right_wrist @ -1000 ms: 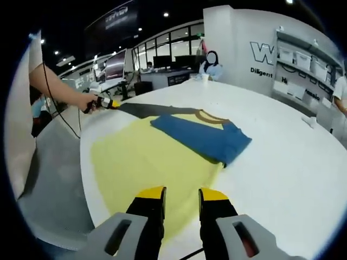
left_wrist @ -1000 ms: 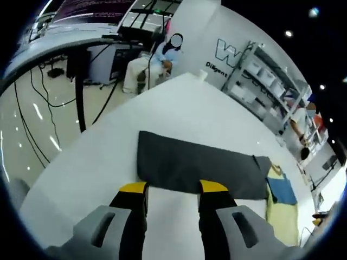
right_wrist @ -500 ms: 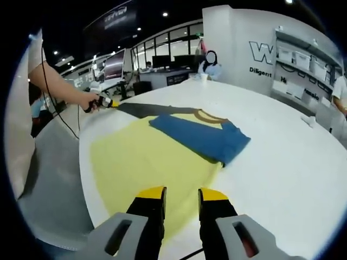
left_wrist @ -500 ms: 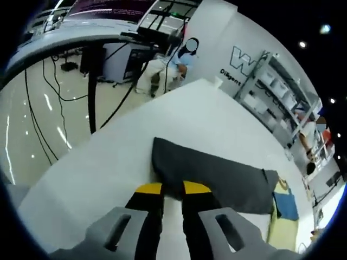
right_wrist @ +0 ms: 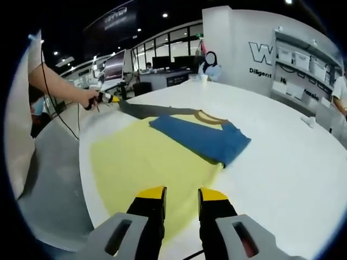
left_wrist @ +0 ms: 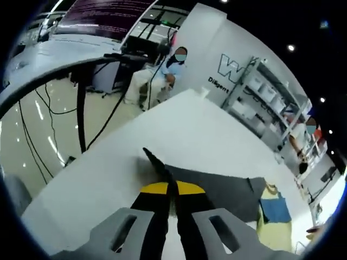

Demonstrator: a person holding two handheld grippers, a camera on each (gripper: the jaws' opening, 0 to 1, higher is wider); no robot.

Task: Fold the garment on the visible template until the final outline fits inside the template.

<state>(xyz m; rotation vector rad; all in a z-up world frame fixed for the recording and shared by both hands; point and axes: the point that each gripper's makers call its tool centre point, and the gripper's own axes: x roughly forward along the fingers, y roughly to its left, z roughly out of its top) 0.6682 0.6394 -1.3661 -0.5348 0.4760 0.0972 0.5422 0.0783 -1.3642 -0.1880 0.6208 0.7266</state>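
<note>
A garment lies on the white table (right_wrist: 282,162). It has a yellow body (right_wrist: 135,162), a blue part (right_wrist: 200,138) folded over it, a brown collar (right_wrist: 209,116) and a long dark grey sleeve (right_wrist: 146,111). In the left gripper view my left gripper (left_wrist: 168,187) is shut on the near edge of the grey sleeve (left_wrist: 217,187), whose corner stands up in a peak above the table. Blue (left_wrist: 274,208) and yellow (left_wrist: 274,235) cloth show beyond it. My right gripper (right_wrist: 180,194) is open just above the yellow body's near edge, holding nothing. The left gripper (right_wrist: 105,97) appears far left, in a person's hand.
The table's edge (left_wrist: 81,162) drops to a glossy floor with cables (left_wrist: 49,108). A person sits (left_wrist: 162,70) beyond the table's far end. Shelves with boxes (right_wrist: 309,59) line the wall. Desks with monitors (right_wrist: 114,65) stand behind. The person's forearm (right_wrist: 59,86) reaches in from the left.
My left gripper went from open to shut on the grey sleeve's edge and raised it off the table. The right gripper has stayed put.
</note>
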